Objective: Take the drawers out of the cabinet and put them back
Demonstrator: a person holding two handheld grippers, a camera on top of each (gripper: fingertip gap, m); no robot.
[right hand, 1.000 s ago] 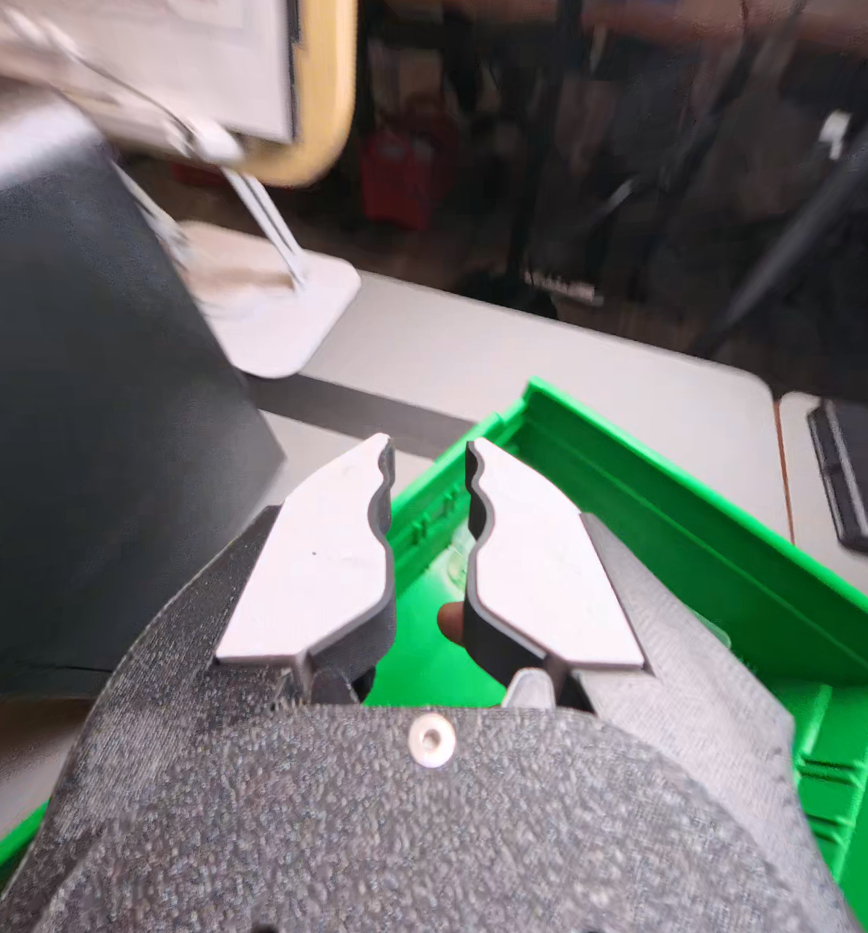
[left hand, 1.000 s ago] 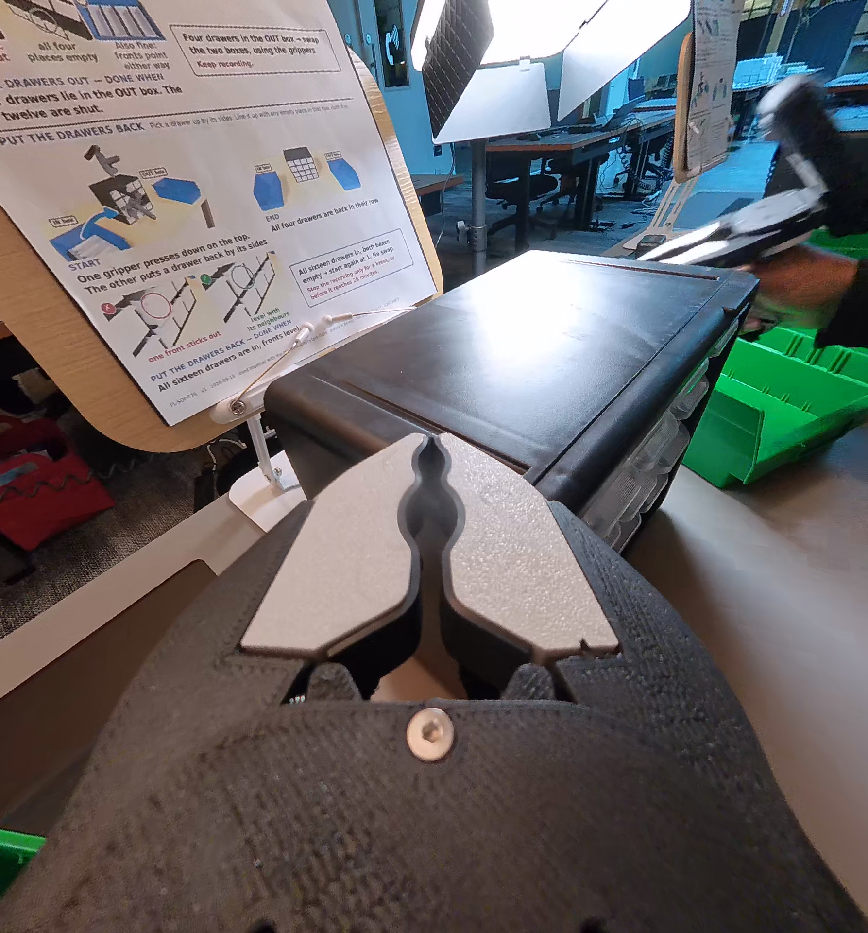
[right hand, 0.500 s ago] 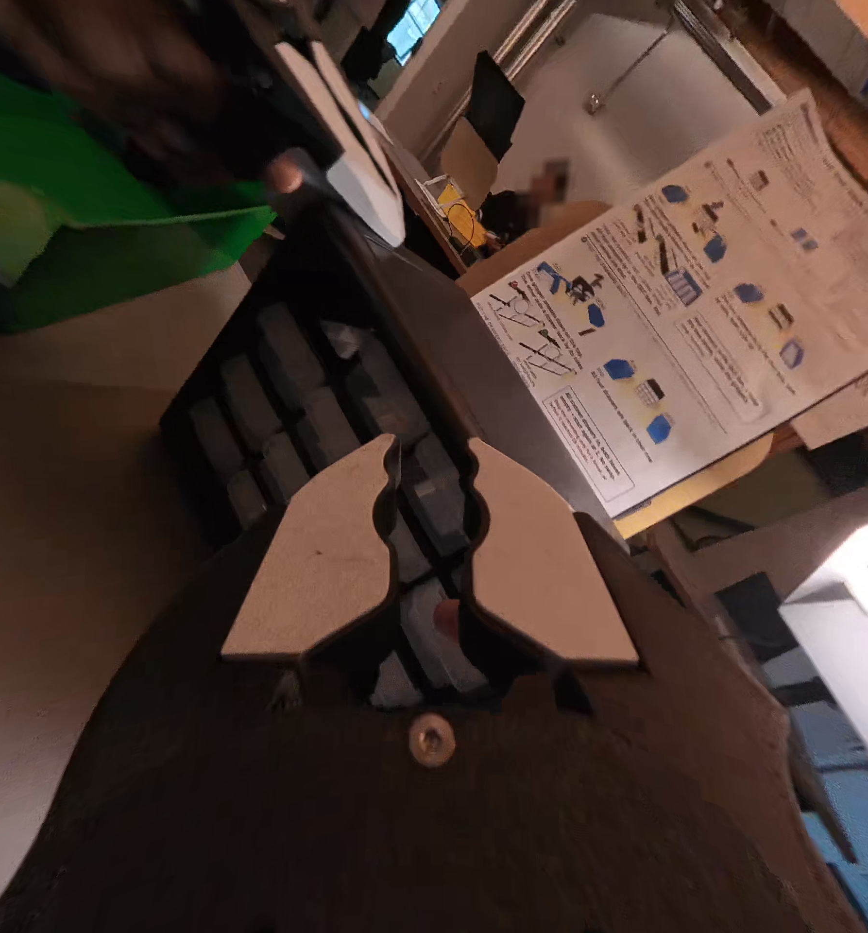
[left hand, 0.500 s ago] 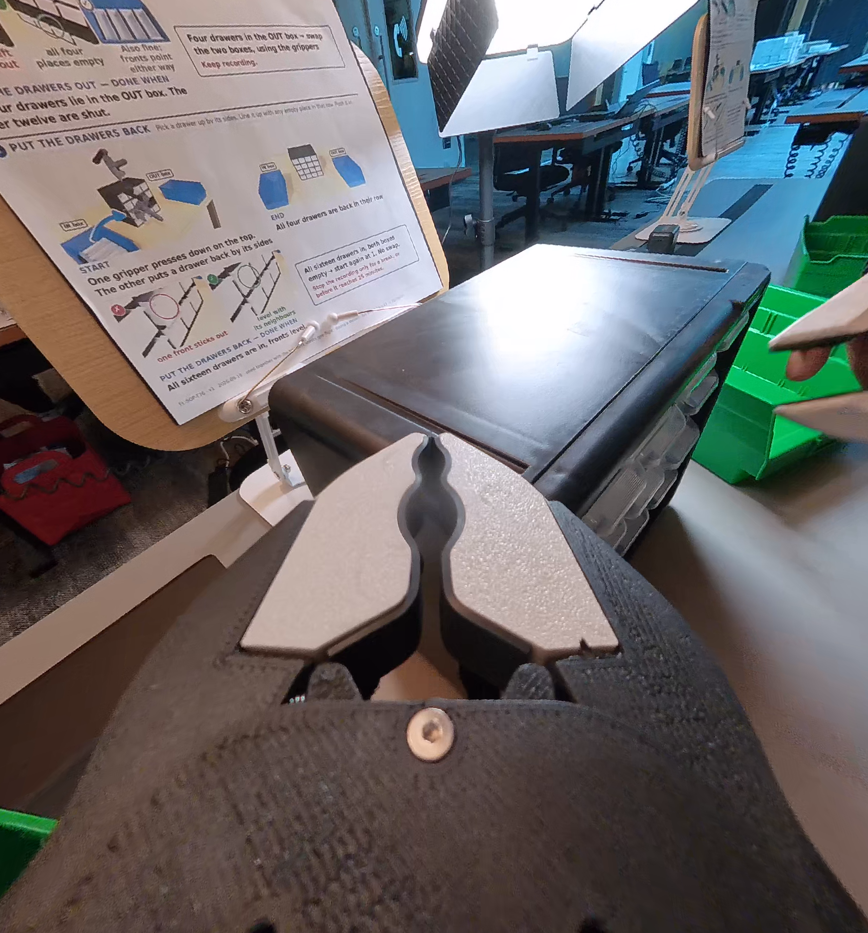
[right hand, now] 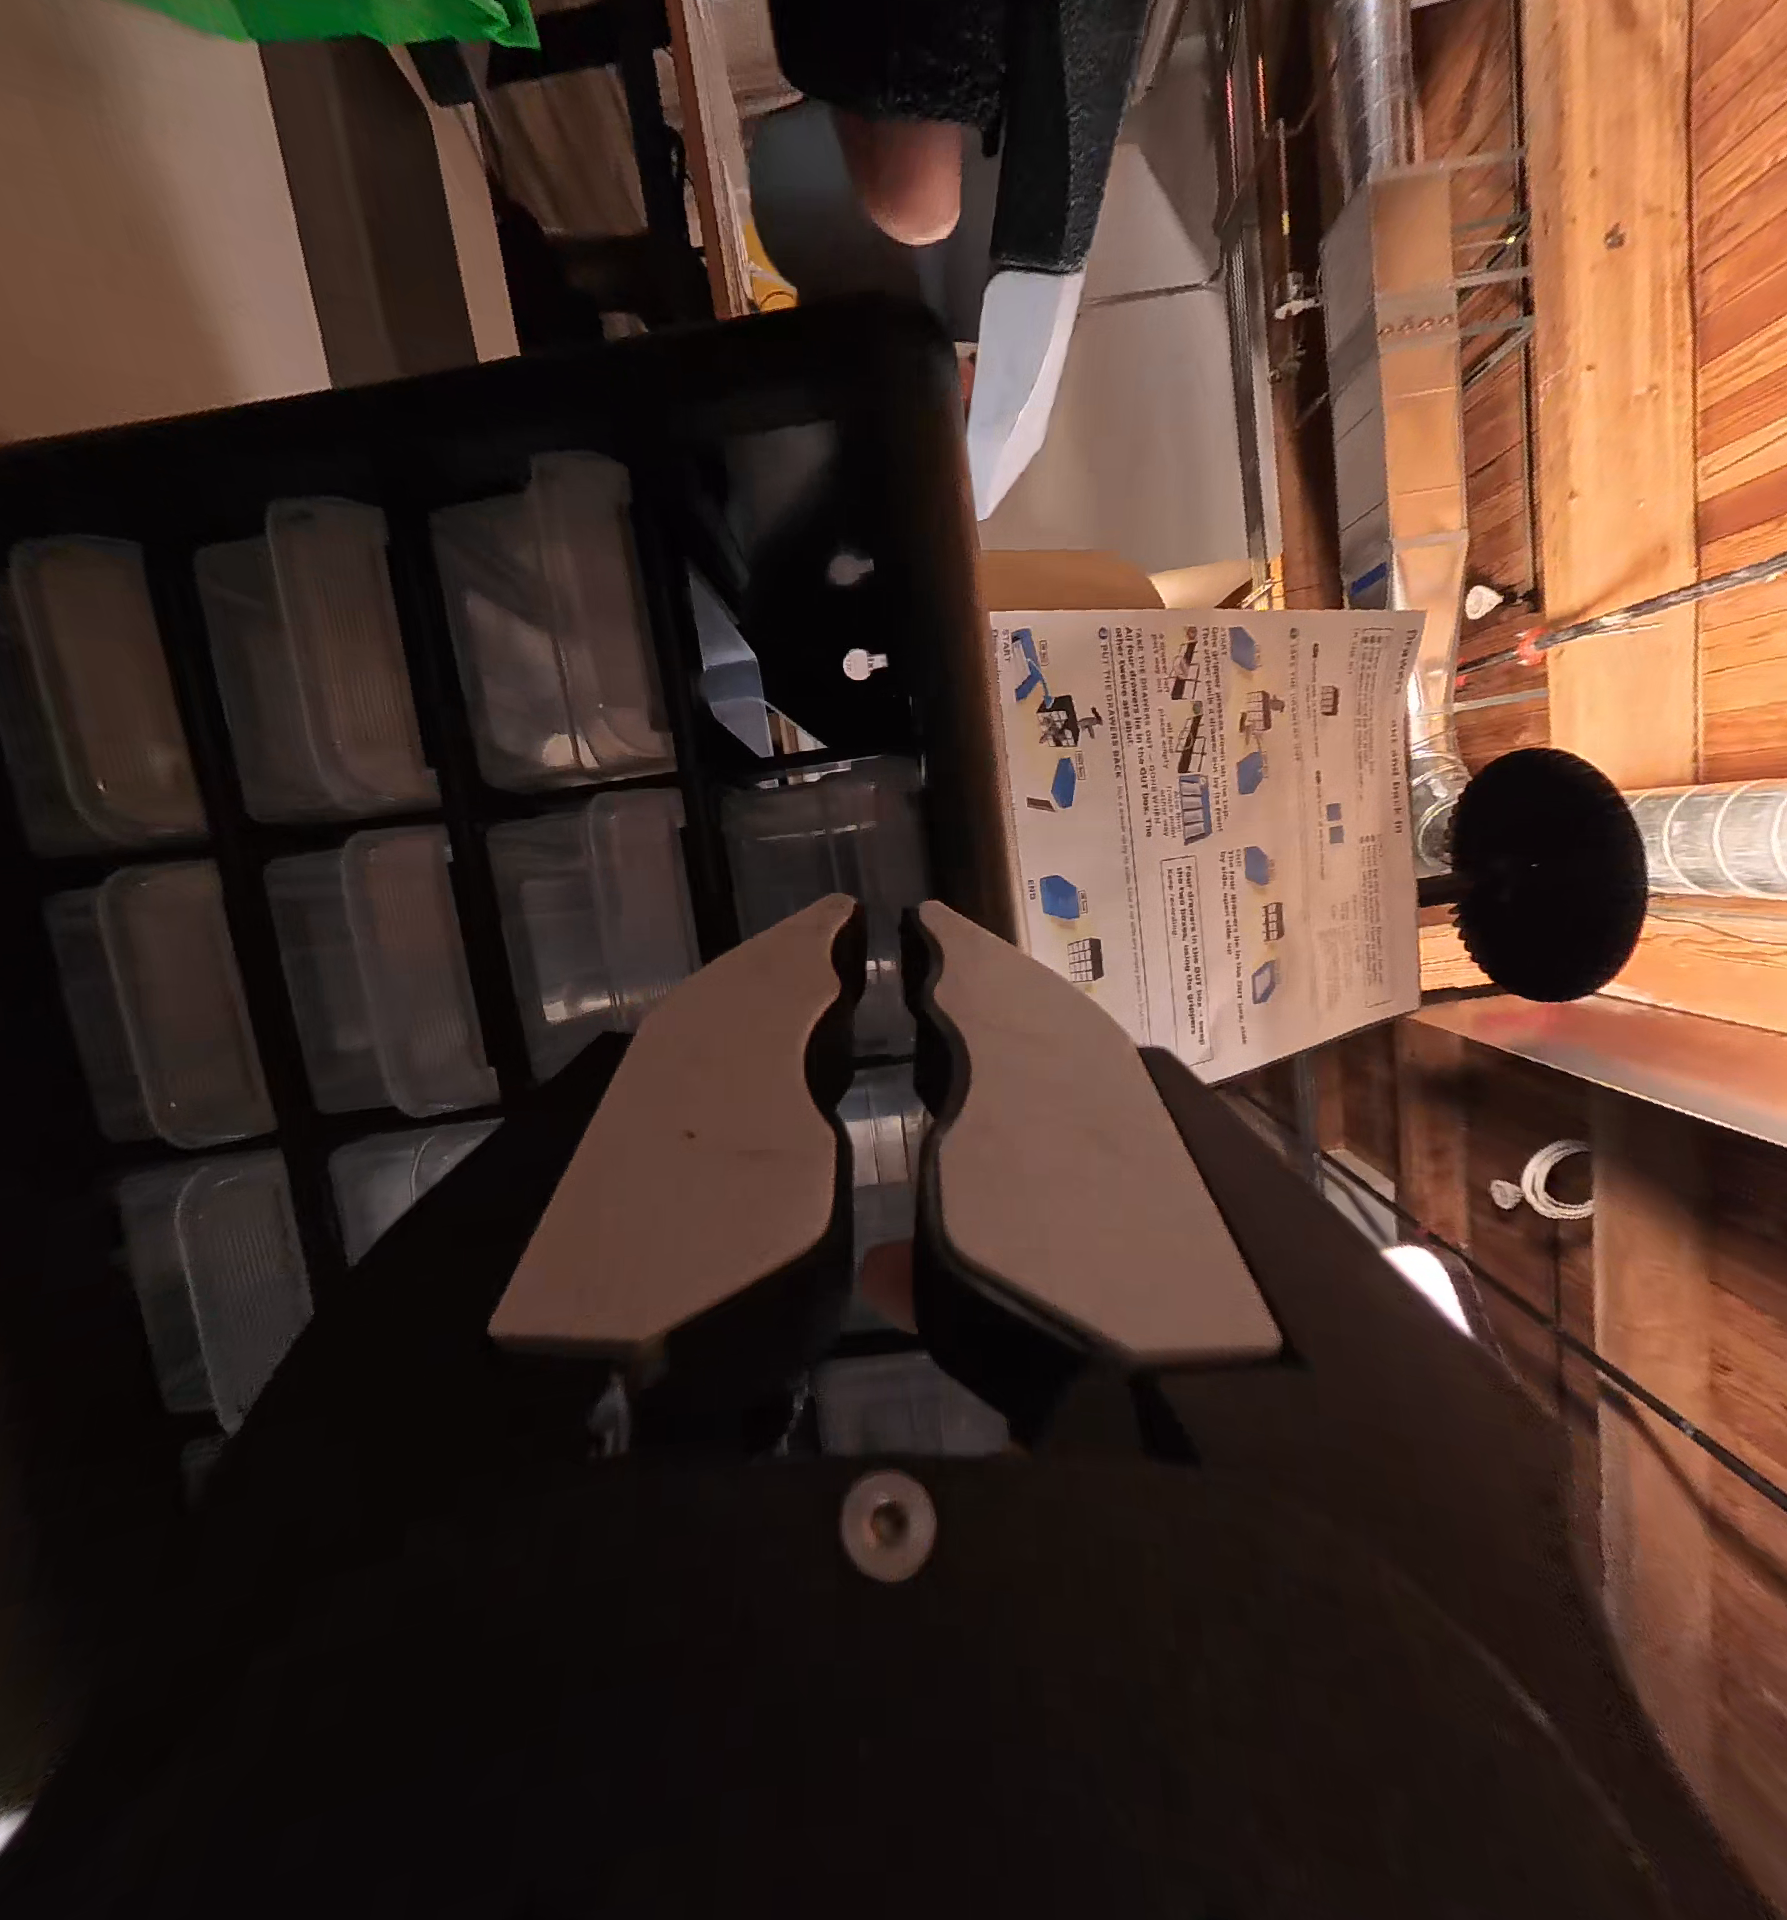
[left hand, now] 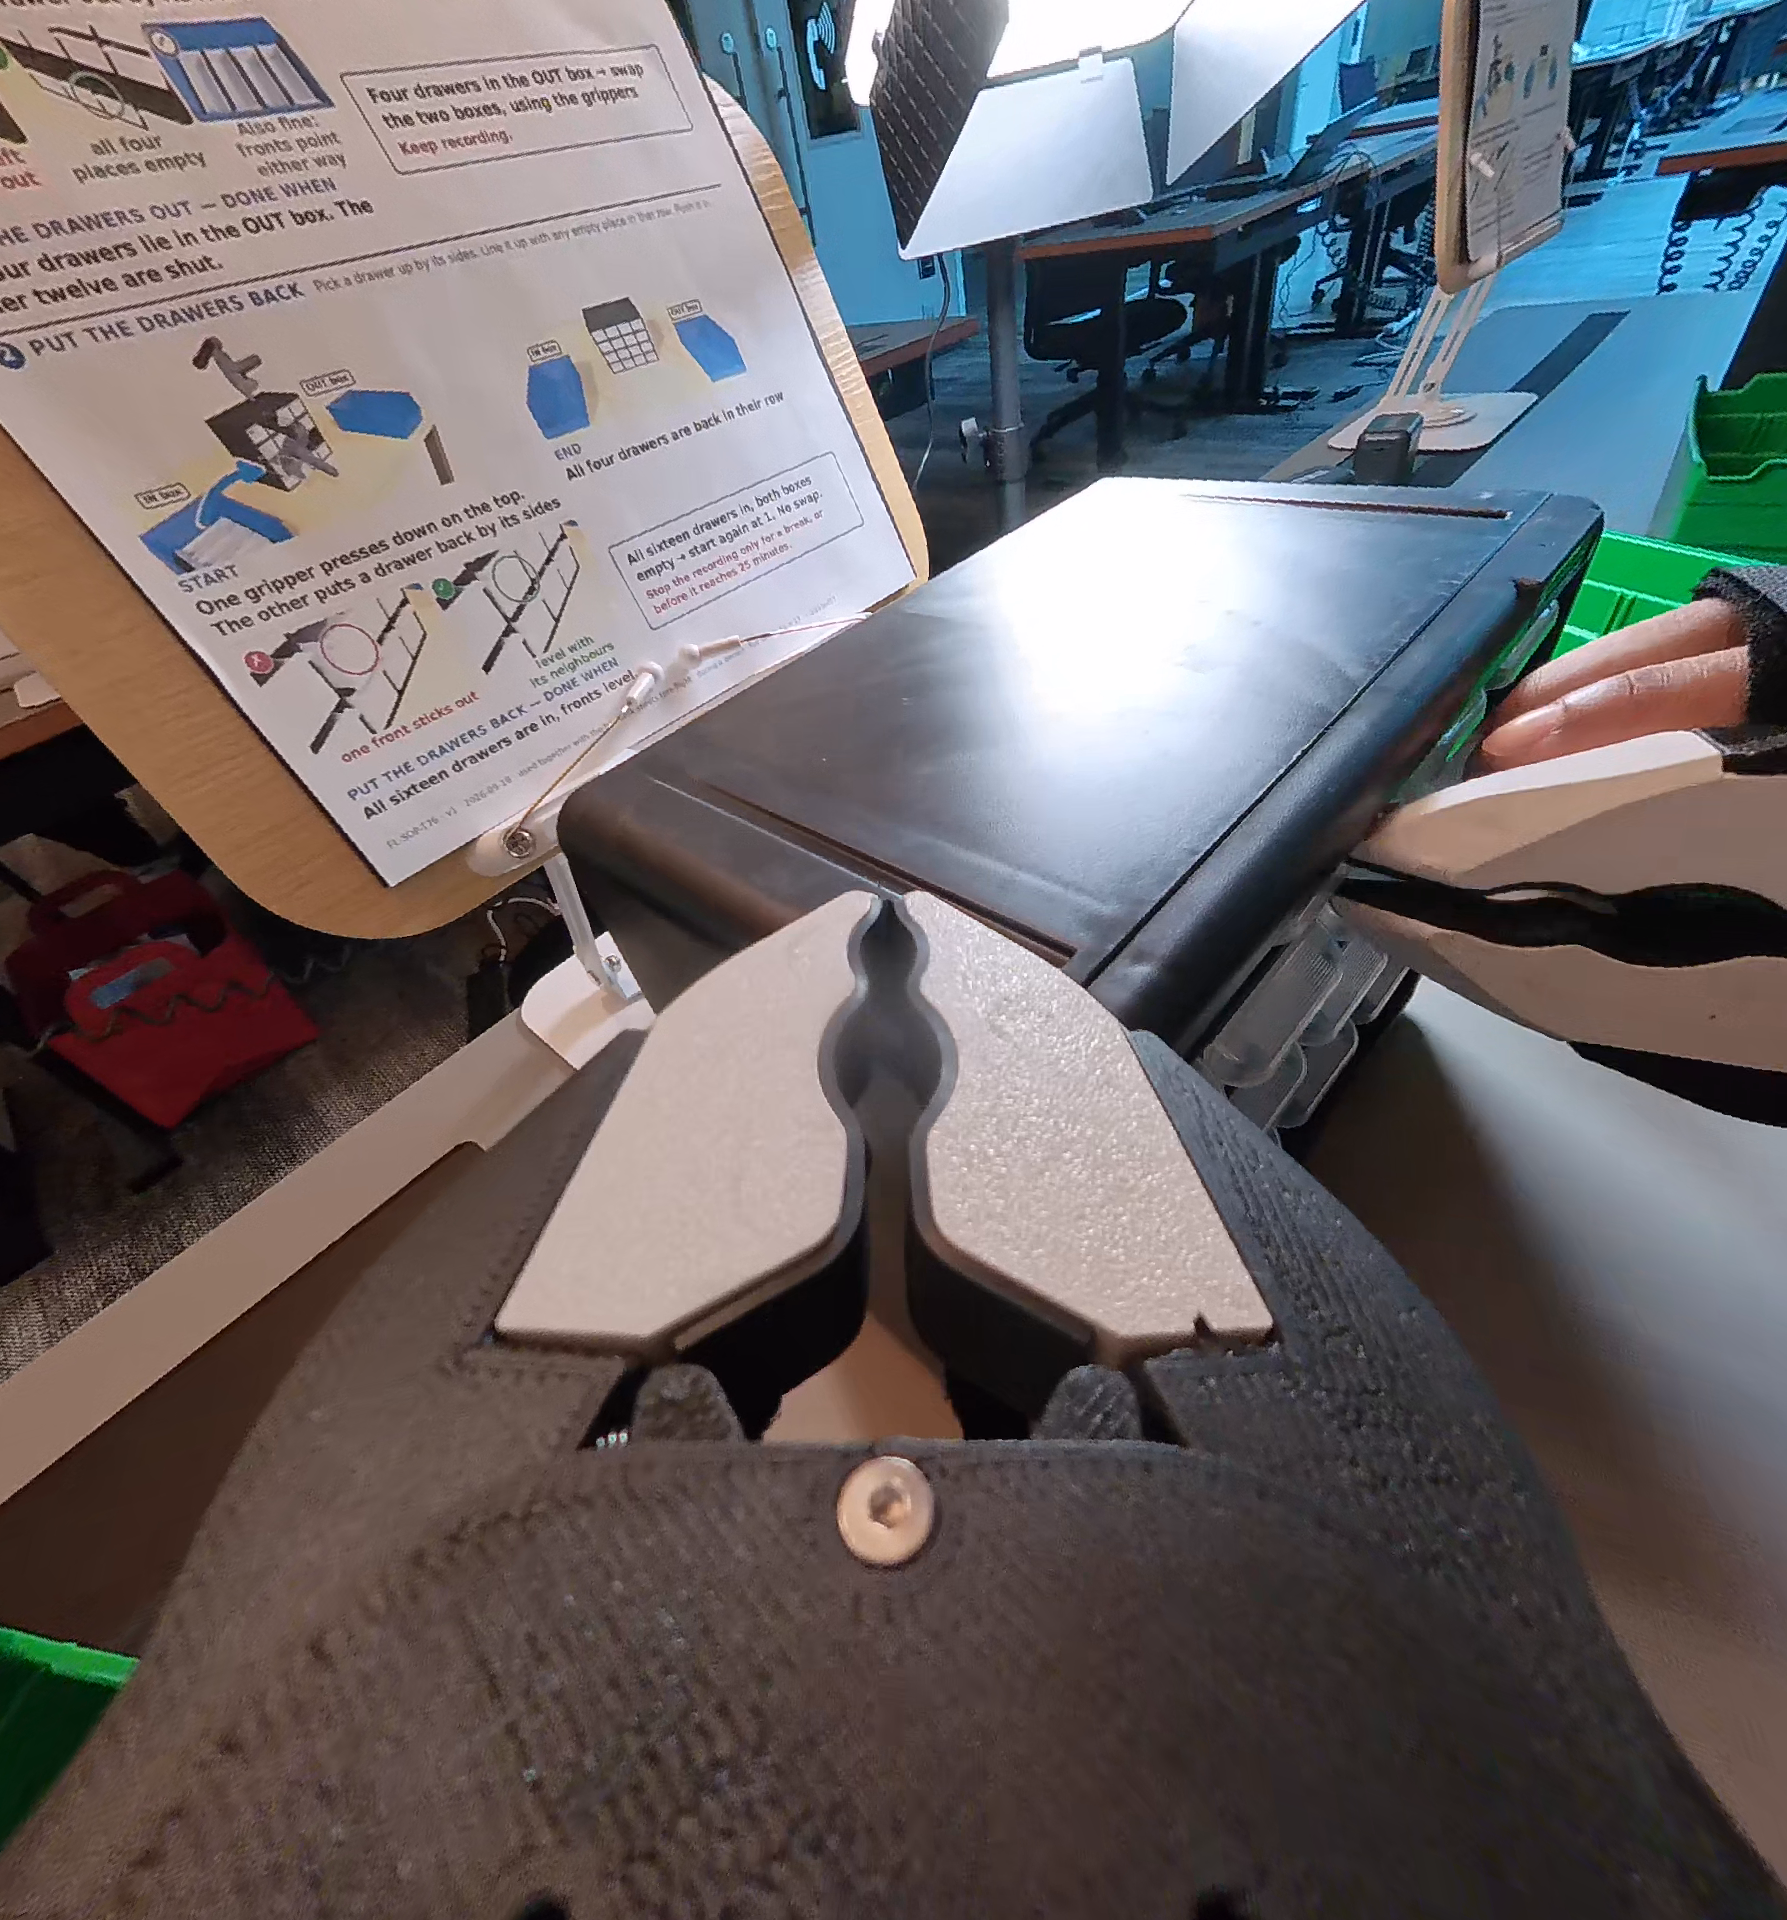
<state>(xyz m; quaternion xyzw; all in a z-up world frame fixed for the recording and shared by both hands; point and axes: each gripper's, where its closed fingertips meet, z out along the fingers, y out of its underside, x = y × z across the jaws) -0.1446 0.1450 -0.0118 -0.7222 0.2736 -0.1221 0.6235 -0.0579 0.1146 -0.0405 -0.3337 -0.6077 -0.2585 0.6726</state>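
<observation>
Cabinet (left hand: 1128, 707) | ahead of closed left gripper (left hand: 887, 925) | right gripper (right hand: 881, 914) narrowly parted facing drawers (right hand: 556, 623)

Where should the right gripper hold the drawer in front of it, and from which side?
I would take the drawer by the handle lip on its front, coming straight at the cabinet front, one finger above the lip and one below. The drawer sits in its slot, so only that lip sticks out.
</observation>
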